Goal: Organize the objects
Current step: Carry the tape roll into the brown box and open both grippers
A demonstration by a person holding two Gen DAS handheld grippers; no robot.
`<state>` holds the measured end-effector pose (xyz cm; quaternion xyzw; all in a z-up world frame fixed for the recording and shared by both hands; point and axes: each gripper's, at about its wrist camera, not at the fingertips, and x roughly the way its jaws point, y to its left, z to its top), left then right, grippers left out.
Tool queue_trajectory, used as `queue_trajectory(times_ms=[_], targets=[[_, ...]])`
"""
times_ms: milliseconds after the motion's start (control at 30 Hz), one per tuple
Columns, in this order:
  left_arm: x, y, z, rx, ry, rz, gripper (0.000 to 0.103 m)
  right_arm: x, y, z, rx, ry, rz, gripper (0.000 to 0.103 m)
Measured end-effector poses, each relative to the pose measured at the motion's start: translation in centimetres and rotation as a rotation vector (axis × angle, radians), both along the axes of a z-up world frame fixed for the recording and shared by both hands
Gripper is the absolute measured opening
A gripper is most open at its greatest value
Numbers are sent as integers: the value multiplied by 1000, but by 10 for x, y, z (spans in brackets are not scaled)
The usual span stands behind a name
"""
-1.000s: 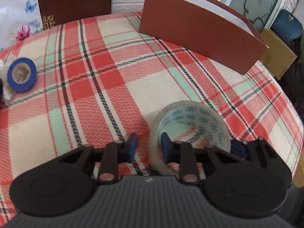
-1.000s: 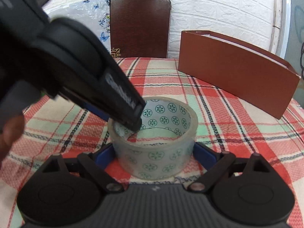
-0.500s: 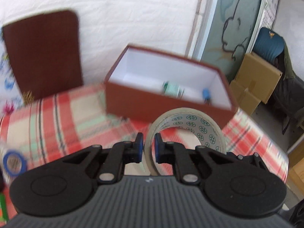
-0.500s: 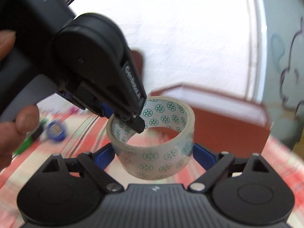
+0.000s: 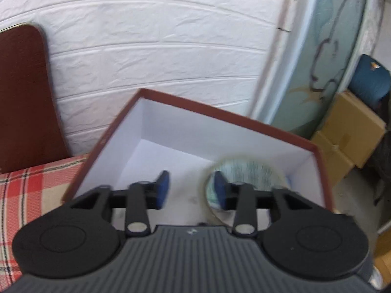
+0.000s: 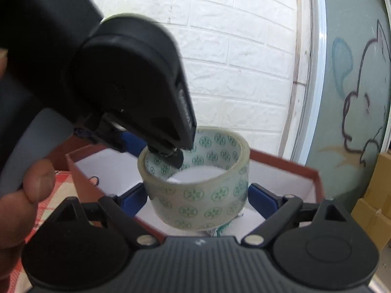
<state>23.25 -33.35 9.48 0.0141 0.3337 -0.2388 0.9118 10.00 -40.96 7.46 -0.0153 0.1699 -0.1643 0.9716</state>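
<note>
Having spread since earlier, left tool [image 5: 191,190] loose around tape roll [image 6: 198,178], right tool [image 6: 196,196] wide, over box [image 5: 244,119].

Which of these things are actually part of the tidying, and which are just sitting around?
Part of the job: tape roll, red-brown box, left gripper, right gripper.
Just lying about: brown chair back, cardboard boxes, blue chair.
</note>
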Motion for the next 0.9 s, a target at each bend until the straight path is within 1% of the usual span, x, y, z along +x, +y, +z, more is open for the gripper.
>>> queue_trajectory(times_ms=[67,100,200,233,267,300,367,400,467,500,533,600,633,667,733,800,867,900], targets=[[7,7,-1,0,-19,34,54,-1,-3,-3,15,-28,-7,100],[12,12,-2,-1,-12,58,55,-1,-4,-4,16,-37,-9,101],[25,19,-7,-23,17,106,57,-2,-8,-8,36,-51,-9,101],[27,19,-9,-29,16,102,57,-4,-9,-9,31,-63,-30,98],[26,17,-10,-25,5,94,57,-9,-7,-8,13,-93,-54,95],[25,12,-12,-4,-8,93,57,-17,-5,-5,-3,-150,-70,96],[24,2,-18,44,-25,90,58,-34,-6,2,-17,-255,-78,100],[24,0,-19,51,-32,87,58,-42,-9,5,-39,-295,-86,101],[25,-2,-18,52,-49,97,58,-38,-13,12,-102,-325,-108,103],[27,-5,-18,58,-52,96,58,-36,-17,13,-125,-313,-120,103],[29,-7,-18,69,-57,93,58,-24,-29,11,-130,-293,-133,103],[28,-13,-19,95,-78,82,59,-7,-40,5,-97,-243,-159,103],[27,-16,-21,112,-86,81,59,14,-53,1,-60,-180,-157,103],[25,-19,-22,133,-99,87,58,20,-58,-1,-42,-131,-161,102],[23,-23,-24,185,-120,101,57,21,-57,-4,-51,-95,-175,102],[26,-24,-26,220,-85,102,55,31,-57,-5,-92,-46,-181,101],[27,-25,-26,251,-52,92,55,38,-51,-7,-130,10,-152,93],[24,-26,-27,272,-53,84,55,42,-50,-8,-144,41,-132,90]])
